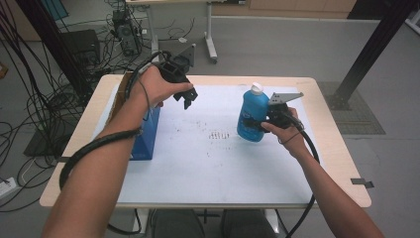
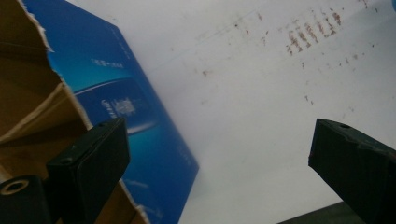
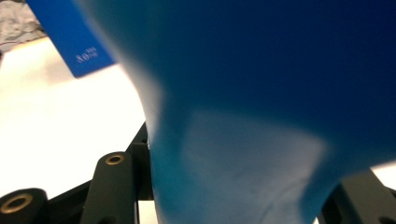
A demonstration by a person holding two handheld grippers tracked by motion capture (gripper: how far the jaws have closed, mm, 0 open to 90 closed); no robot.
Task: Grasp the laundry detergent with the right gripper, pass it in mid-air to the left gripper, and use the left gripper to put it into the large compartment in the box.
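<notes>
Jaws wide in left gripper view; bottle (image 1: 251, 115) clamped right.

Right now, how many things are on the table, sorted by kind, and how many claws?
Blue bottles with a white cap: 1, bottle, held in the right claw
Blue cardboard boxes: 1, box
Claws: 2, counting the open left claw
Total: 4

Your right gripper (image 1: 262, 124) clamps a smooth blue plastic bottle (image 1: 250, 119) with a white plastic cap (image 1: 256, 89). The box (image 1: 146, 134) is glossy blue card, torn to raw brown cardboard. A matt, speckled white sheet (image 1: 208, 163) covers the pale wood table (image 1: 337, 148).
</notes>
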